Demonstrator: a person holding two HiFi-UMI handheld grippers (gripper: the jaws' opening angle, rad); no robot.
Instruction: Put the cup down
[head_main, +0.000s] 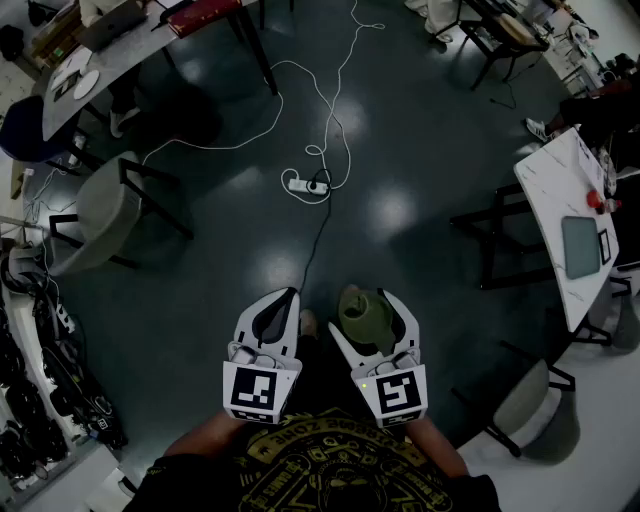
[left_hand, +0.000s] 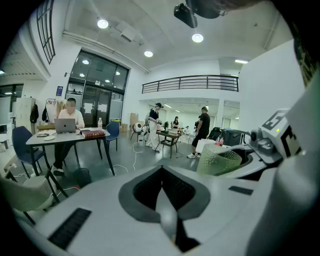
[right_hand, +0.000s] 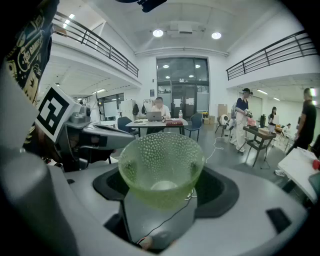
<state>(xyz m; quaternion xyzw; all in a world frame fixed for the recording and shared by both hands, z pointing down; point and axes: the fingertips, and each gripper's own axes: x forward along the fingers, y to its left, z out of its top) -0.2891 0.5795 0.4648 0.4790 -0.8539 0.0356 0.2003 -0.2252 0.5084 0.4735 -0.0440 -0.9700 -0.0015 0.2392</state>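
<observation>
My right claw (head_main: 370, 300) is clenched on the green dimpled cup (right_hand: 161, 167). One jaw presses each side of it, and its mouth faces up. The cup hangs in the air close in front of me, over the dark floor (head_main: 400, 130), and rests on nothing but the jaws. My left claw (head_main: 286, 300) is just to the left of it at about the same height. Its jaws are closed together with nothing between them. Farther out on the floor lies a white power strip (head_main: 305, 185) with a cable looping away from it. A white counter (head_main: 555, 185) stands far to the right, well apart from the cup, and a grey chair (head_main: 100, 215) stands off to the left.
</observation>
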